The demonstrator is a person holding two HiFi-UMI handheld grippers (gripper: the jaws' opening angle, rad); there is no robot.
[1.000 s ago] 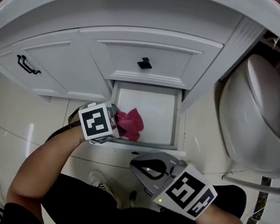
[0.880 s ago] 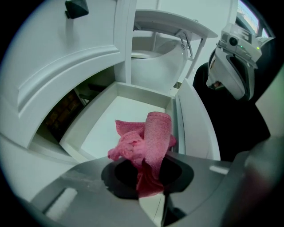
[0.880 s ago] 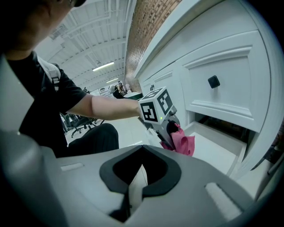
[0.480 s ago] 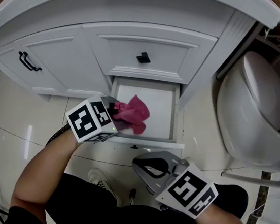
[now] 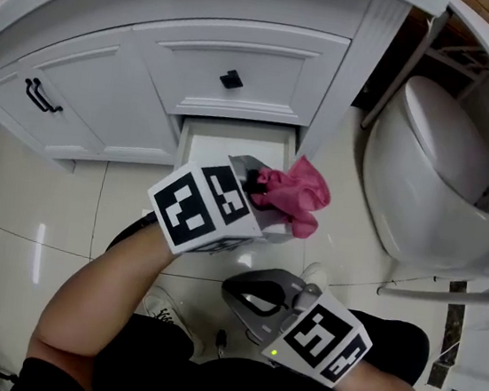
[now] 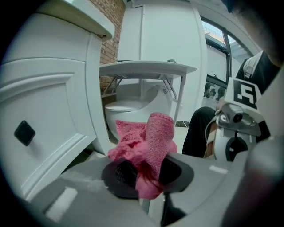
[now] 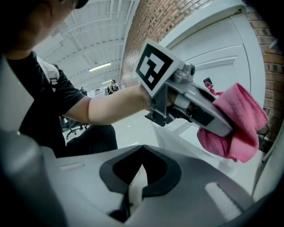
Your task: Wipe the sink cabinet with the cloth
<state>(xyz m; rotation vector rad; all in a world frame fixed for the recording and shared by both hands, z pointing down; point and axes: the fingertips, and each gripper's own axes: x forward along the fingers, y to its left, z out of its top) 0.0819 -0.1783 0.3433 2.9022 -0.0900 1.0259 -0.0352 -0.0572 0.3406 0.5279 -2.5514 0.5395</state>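
A crumpled pink cloth (image 5: 296,194) hangs from my left gripper (image 5: 259,188), which is shut on it. Cloth and gripper are lifted in front of the white sink cabinet (image 5: 244,60), over the right end of its open bottom drawer (image 5: 234,142). In the left gripper view the pink cloth (image 6: 146,139) bulges out between the jaws of the left gripper (image 6: 144,170), with the cabinet front to the left. My right gripper (image 5: 241,292) sits low near the person's lap, shut on nothing. The right gripper view shows the right gripper (image 7: 135,177) pointing up at the cloth (image 7: 237,128).
A white toilet (image 5: 434,179) stands just right of the cabinet. The drawer above the open one has a black knob (image 5: 231,78), and the left door a black handle (image 5: 43,95). Light floor tiles (image 5: 11,204) lie left of the person's arm.
The left gripper has lifted the pink cloth out of the open drawer, up and to the right. The right gripper has stayed low and shut.
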